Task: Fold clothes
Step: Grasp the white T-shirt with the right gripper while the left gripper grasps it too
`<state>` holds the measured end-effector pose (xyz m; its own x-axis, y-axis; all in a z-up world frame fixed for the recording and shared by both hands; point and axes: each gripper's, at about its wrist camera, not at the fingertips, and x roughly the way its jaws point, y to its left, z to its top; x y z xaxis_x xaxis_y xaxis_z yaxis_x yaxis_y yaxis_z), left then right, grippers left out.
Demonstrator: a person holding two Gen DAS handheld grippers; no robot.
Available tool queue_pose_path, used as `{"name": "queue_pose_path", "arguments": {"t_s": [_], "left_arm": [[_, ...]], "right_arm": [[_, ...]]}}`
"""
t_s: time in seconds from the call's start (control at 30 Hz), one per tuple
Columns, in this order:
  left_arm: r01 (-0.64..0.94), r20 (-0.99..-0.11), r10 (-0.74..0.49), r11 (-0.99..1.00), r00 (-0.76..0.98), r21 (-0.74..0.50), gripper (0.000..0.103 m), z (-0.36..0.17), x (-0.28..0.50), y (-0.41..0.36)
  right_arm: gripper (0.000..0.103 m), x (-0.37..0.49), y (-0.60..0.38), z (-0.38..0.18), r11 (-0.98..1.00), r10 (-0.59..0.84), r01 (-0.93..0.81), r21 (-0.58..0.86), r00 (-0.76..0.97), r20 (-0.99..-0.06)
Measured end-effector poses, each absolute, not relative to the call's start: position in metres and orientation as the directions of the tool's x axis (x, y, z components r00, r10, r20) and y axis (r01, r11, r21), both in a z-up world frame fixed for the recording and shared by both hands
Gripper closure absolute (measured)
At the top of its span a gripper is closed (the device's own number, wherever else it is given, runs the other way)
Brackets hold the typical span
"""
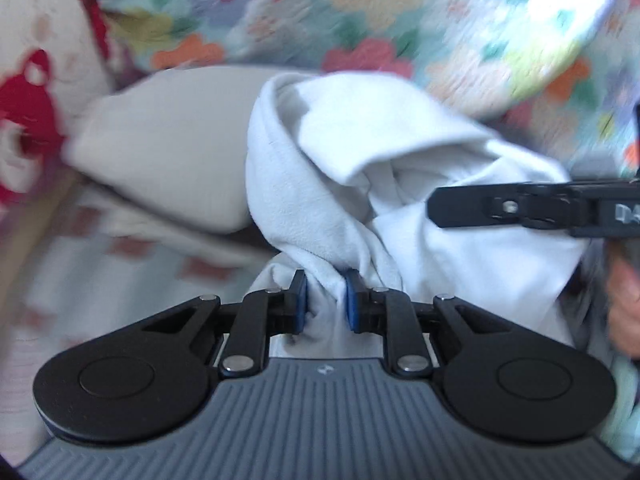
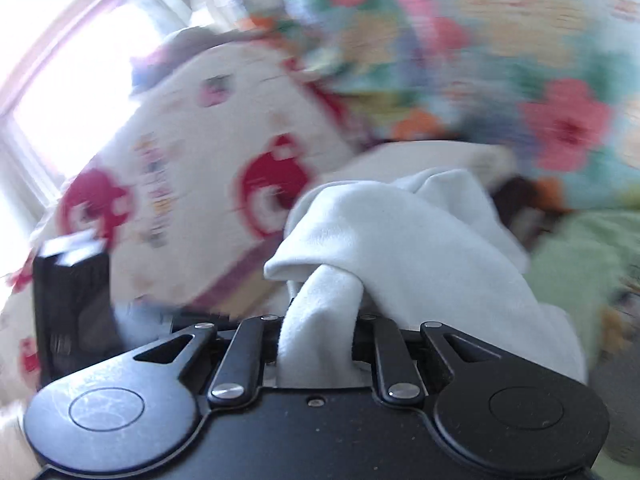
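Note:
A white garment (image 1: 320,168) hangs bunched and twisted between both grippers. My left gripper (image 1: 326,300) is shut on a gathered fold of it, the cloth pinched between the blue pads (image 1: 352,300). In the right wrist view my right gripper (image 2: 318,332) is shut on another thick fold of the white garment (image 2: 400,232), which hides its fingertips. The right gripper's black finger (image 1: 480,204) reaches in from the right of the left wrist view, lying against the cloth. A hand (image 1: 626,308) shows at the right edge there.
A flowered quilt (image 1: 360,12) fills the background. A white pillow with red prints (image 2: 192,168) and a plain cream cushion (image 1: 168,144) lie behind the garment. A green cloth (image 2: 576,264) lies at right. A bright window (image 2: 72,80) is at left. Both views are motion-blurred.

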<state>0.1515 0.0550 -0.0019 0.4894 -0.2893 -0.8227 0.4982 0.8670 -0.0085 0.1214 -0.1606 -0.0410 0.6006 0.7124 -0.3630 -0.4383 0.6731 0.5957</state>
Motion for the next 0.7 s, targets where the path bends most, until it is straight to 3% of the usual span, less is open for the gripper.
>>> {"name": "queue_pose_path", "arguments": {"t_s": [0.13,0.43,0.63,0.7], "left_arm": [[0.464,-0.828,-0.189,0.881,0.528,0.095,0.102,0.064,0.127,0.107],[0.19,-0.667,0.0,0.958,0.745,0.213,0.102,0.188,0.008,0.225],[-0.012,-0.56,0.135,0.976,0.817,0.216,0.103,0.26,-0.066,0.305],[-0.085,-0.611,0.135,0.99,0.78,0.11,0.101,0.249,-0.072,0.337]], "right_arm": [[0.084,0.112,-0.106,0.008,0.551,0.824,-0.601,0.579,0.501,-0.265],[0.084,0.083,0.036,0.114,0.19,0.98,-0.82,0.54,0.188,-0.06],[0.084,0.049,0.098,0.168,-0.099,0.987,-0.895,0.436,-0.032,0.159],[0.084,0.052,0.125,0.149,-0.026,0.997,-0.895,0.446,0.009,0.076]]}}
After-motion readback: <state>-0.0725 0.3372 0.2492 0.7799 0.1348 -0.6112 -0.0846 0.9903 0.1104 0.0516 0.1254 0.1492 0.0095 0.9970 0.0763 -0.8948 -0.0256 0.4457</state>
